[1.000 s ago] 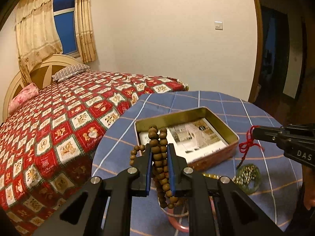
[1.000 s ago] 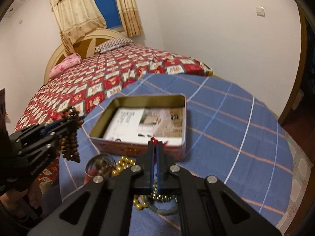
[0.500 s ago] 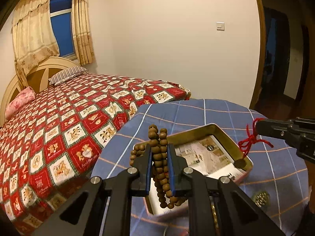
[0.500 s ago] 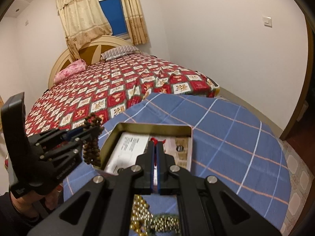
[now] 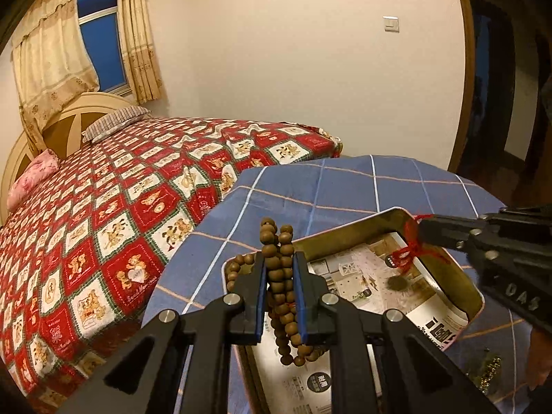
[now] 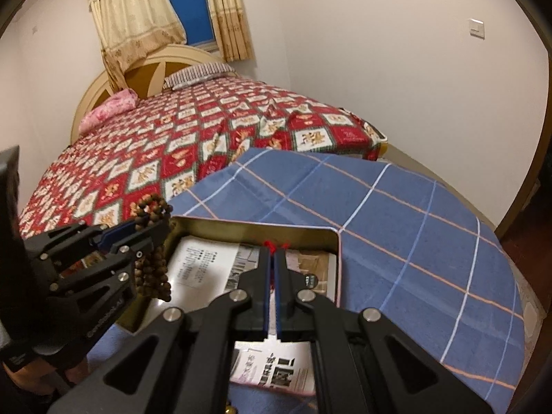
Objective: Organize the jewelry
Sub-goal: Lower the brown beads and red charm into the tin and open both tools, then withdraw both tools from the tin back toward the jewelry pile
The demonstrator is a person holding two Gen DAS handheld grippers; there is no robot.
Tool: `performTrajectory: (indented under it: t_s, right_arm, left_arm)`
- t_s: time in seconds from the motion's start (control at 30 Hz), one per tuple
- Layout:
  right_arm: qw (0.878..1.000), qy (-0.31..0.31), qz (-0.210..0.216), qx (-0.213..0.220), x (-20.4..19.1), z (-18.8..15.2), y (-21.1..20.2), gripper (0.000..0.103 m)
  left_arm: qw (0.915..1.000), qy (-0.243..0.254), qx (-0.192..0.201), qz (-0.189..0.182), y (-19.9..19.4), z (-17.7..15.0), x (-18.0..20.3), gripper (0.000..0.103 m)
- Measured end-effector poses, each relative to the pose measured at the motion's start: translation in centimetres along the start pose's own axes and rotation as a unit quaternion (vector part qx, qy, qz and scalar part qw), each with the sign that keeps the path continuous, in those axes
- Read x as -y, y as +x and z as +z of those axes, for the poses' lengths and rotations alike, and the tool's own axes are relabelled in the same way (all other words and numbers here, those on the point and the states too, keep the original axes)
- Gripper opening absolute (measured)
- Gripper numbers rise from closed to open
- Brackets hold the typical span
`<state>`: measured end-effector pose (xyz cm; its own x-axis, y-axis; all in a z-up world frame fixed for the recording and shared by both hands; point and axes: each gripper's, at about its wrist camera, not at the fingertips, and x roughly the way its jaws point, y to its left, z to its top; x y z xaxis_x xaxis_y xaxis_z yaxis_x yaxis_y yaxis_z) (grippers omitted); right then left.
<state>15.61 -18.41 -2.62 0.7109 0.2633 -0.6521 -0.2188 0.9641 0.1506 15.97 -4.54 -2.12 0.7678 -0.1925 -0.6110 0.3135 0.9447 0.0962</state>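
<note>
Behind everything, your bed [image 5: 145,186] with its red patterned quilt fills the far left of the room, under a curtained window [image 5: 100,45]. Nearer, the round table with the blue checked cloth [image 6: 396,214] carries an open metal tin [image 5: 386,219], lined with printed paper. Your left gripper [image 5: 279,276] hangs over the near left part of the tin, its tongs clamped on a looped string of brown wooden beads [image 5: 281,276]; the loops stick up above the pads and dangle below them, over the paper lining. Your right gripper [image 6: 274,258] reaches in from the right, above the tin's far right part, tongs pressed together on a thin red cord [image 5: 410,245] whose knotted end hangs over the tin, with a small dark pendant blurred below it. Just outside the tin, at the near right on the cloth, lies a small heap of gold-coloured beads [image 5: 486,372].
</note>
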Motion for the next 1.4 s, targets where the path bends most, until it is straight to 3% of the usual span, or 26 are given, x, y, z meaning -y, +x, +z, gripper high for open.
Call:
performTrajectory:
  t_s: [0.6,0.67,0.7,0.73,0.77,0.8,0.83,1.4]
  right_arm:
    - [0.999,-0.005,-0.03,-0.034,1.4,-0.9,3.4,0.004]
    - [0.999,-0.003,-0.033,-0.035,1.5,-1.0,3.5,0.011]
    - [0.999,-0.003,-0.037,-0.037,1.6,-1.0,3.5,0.022]
    - [0.999,-0.002,-0.038,-0.038,1.5,-1.0,3.6,0.031]
    - [0.999,0.0,-0.038,-0.037,1.6,-1.0,3.5,0.049]
    - [0.999,0.002,-0.032,-0.033,1.6,-1.1,3.4,0.055]
    - [0.999,0.001,-0.034,-0.031,1.4,-1.1,3.3,0.056]
    - [0.999,-0.009,-0.038,-0.028,-0.3,-2.0,1.7,0.058]
  left_arm:
    - [0.9992,0.003,-0.032,0.021,3.6,-0.5,-0.6,0.015]
    - [0.9989,0.006,-0.04,0.025,3.8,-0.6,-0.5,0.016]
    - [0.9986,0.005,-0.043,0.029,3.9,-0.6,-0.5,0.019]
    - [0.9983,0.003,-0.046,0.035,3.9,-0.7,-0.6,0.028]
    - [0.9982,-0.001,-0.047,0.038,3.8,-0.7,-0.7,0.036]
    - [0.9983,-0.005,-0.043,0.04,3.6,-0.8,-0.9,0.053]
    - [0.9985,-0.007,-0.035,0.041,3.2,-0.8,-1.0,0.064]
    - [0.998,-0.021,-0.029,0.052,0.7,-1.5,-1.7,0.066]
